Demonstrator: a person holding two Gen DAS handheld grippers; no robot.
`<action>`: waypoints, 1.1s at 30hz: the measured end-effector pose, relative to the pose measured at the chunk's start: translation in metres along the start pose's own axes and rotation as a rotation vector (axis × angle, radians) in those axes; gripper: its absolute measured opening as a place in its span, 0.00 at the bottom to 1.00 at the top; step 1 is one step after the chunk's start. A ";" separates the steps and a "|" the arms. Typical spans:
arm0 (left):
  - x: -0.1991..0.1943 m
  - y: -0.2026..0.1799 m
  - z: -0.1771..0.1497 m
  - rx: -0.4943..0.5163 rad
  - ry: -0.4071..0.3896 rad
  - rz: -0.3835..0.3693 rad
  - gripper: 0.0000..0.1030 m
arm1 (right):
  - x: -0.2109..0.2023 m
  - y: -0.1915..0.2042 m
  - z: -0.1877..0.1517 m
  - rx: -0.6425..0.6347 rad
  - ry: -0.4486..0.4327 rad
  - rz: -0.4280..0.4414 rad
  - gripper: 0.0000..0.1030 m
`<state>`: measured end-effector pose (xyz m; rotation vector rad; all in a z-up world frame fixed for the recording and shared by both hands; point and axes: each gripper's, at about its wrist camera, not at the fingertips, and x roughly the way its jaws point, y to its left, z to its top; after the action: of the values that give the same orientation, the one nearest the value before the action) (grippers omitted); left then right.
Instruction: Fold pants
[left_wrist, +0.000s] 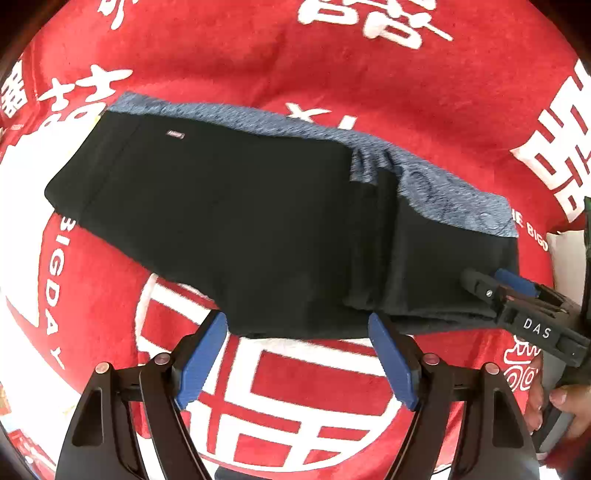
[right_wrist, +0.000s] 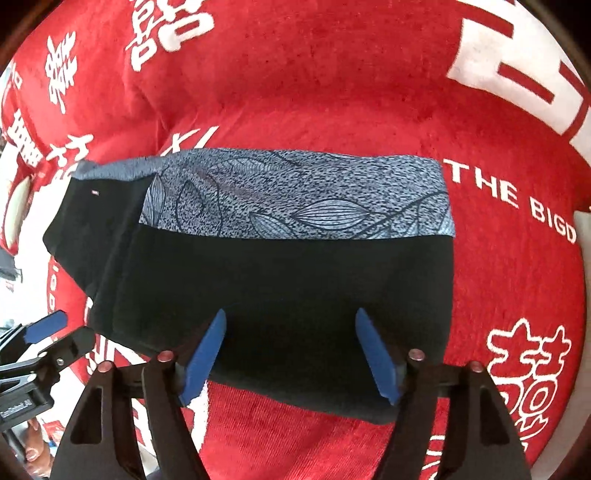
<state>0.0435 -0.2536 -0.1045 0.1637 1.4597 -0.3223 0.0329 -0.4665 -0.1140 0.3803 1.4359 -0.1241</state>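
Left gripper: the left gripper (left_wrist: 297, 356) pointed down over the near edge of the pants, its blue pads (left_wrist: 201, 360) standing well apart with nothing between them but red cloth and the black hem just beyond the tips.
Left gripper, other view: it showed at the lower left edge of the right wrist view (right_wrist: 55, 338), jaws parted, just beside the left end of the garment and not pressing on it.
Pants: the black pants (left_wrist: 236, 221) lay folded into a compact, roughly rectangular bundle on the blanket, flat, long side running left to right.
Waistband: a blue-grey heathered waistband (right_wrist: 295, 195) with a leaf-line print ran along the far edge of the bundle, turned up and plainly visible.
Label: a small pale label (left_wrist: 175, 134) sat on the black fabric near the far left corner.
Fold layers: toward the right end in the left wrist view, an extra black layer overlapped the main panel, leaving a raised edge.
Blanket: a red blanket (right_wrist: 332, 81) with large white characters and English lettering covered the whole surface under the pants.
Right gripper: the right gripper (right_wrist: 308, 354) hung over the near edge of the pants, its blue pads spread wide, empty.
Right gripper, other view: it reached in from the right (left_wrist: 495, 282), tips at the right end of the bundle.
Hand: a person's hand (left_wrist: 557, 410) held its grip at the lower right corner.
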 end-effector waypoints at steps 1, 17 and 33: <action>0.001 0.004 0.001 0.002 0.006 -0.003 0.77 | 0.001 0.002 0.000 -0.001 0.000 -0.018 0.76; 0.009 0.142 0.036 -0.058 0.016 -0.055 0.77 | 0.022 0.097 0.019 0.119 -0.008 -0.164 0.79; 0.022 0.226 0.051 -0.257 -0.019 -0.080 0.77 | 0.071 0.162 0.024 -0.059 0.046 -0.259 0.85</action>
<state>0.1638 -0.0577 -0.1397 -0.1049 1.4772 -0.1981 0.1151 -0.3132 -0.1521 0.1478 1.5260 -0.2826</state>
